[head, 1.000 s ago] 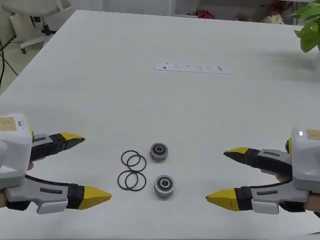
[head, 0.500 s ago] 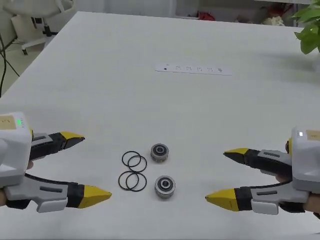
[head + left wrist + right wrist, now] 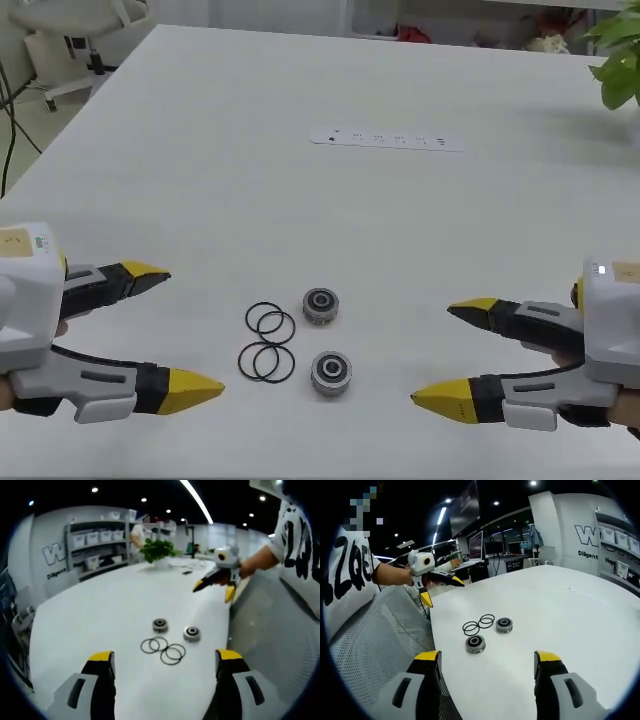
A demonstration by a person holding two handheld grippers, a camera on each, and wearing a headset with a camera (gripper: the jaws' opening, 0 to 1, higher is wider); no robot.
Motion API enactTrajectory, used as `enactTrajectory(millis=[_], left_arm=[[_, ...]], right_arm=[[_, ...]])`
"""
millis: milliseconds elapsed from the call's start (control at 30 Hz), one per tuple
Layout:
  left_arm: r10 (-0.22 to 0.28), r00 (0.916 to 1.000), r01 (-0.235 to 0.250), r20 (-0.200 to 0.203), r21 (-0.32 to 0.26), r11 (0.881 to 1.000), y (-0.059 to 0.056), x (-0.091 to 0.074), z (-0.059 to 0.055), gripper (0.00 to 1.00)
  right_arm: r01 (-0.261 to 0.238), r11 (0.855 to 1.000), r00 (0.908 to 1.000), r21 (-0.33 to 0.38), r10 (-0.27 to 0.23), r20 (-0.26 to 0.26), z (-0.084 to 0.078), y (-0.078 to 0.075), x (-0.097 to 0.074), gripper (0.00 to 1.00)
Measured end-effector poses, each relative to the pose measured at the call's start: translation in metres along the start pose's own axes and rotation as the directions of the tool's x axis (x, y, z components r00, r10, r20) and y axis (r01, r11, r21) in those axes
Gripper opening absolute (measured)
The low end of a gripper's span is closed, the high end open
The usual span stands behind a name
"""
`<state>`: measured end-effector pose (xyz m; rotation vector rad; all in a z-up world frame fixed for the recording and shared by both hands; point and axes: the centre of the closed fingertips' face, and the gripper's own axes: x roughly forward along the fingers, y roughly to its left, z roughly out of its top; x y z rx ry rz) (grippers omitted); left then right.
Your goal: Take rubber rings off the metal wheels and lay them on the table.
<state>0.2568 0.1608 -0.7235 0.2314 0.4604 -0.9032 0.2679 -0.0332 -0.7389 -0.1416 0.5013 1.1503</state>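
On the white tabletop (image 3: 400,230) two small metal wheels (image 3: 320,305) lie flat, bores facing up, no long axis. Four thin black rubber rings (image 3: 268,343) lie flat just left of them, overlapping in pairs. The left gripper (image 3: 192,328) and right gripper (image 3: 432,352) flank the group, well apart from it, jaws spread and empty. Nothing has moved since the earlier frames.

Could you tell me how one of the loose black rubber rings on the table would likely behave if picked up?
The rubber rings look very thin, so one would probably be floppy and light. They lie flat on the table and overlap in pairs, so a neighbour might drag along.
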Motion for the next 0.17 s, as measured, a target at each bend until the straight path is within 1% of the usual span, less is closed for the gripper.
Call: enactTrajectory(millis=[167], left_arm=[[-0.001,1.0000,0.001,-0.003,0.001,1.000,-0.0002,-0.0005,-0.0007,0.84]], right_arm=[[-0.001,1.000,1.0000,-0.002,0.001,0.000,0.0002,0.0008,0.0001,0.72]])
